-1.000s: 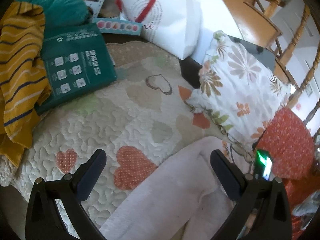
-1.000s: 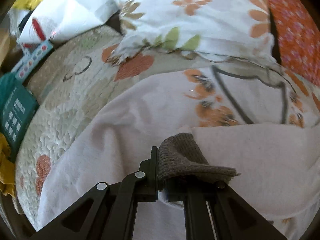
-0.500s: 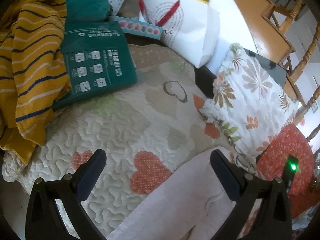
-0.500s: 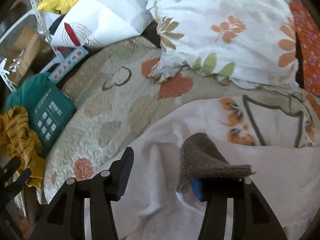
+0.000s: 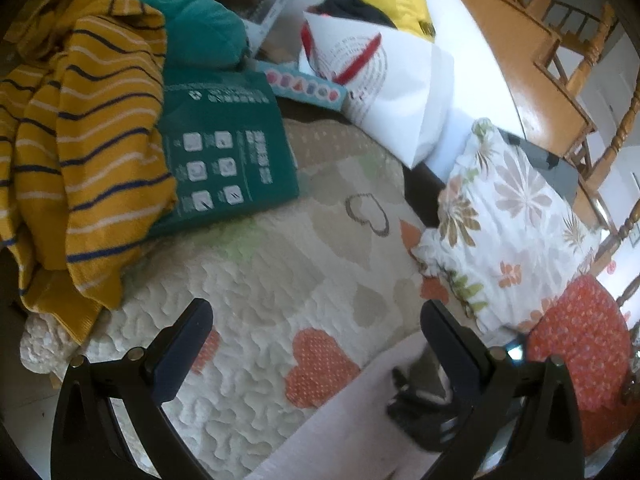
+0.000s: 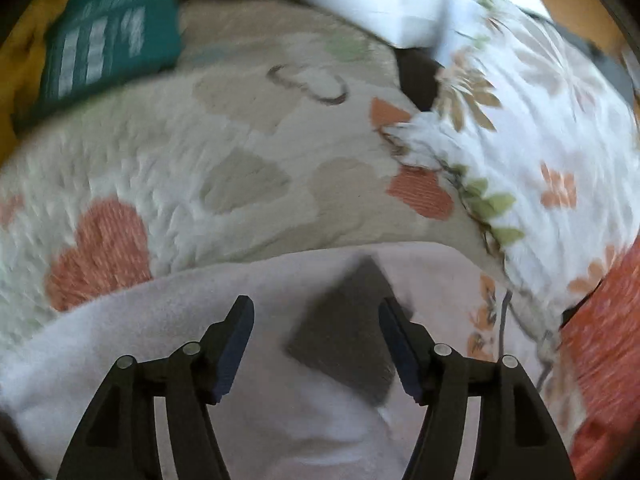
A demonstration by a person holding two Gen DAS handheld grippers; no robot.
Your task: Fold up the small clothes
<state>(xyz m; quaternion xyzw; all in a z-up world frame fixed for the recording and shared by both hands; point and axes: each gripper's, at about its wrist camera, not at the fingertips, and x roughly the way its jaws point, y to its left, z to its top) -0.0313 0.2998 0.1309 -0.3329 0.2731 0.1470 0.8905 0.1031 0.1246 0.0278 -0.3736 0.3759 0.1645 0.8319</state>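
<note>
A pale pink garment (image 6: 224,312) with a grey-brown ribbed cuff (image 6: 344,332) lies on the heart-patterned quilt (image 6: 224,160). My right gripper (image 6: 316,344) is open just above it, the cuff lying loose between and under the fingers. My left gripper (image 5: 316,348) is open and empty over the quilt (image 5: 280,280), left of the pink garment's edge (image 5: 348,420). The other gripper's dark body (image 5: 420,408) shows at the lower right of the left wrist view.
A yellow striped garment (image 5: 84,140), a green pack (image 5: 228,160) and a teal cloth (image 5: 192,28) lie at the left. A white paper bag (image 5: 384,80) stands at the back. A floral pillow (image 5: 508,216) and orange cloth (image 5: 580,340) lie right.
My right gripper opened and let go of the grey-brown cuff, which now lies on the pink garment. Both grippers drew back and swung left; the left stayed open.
</note>
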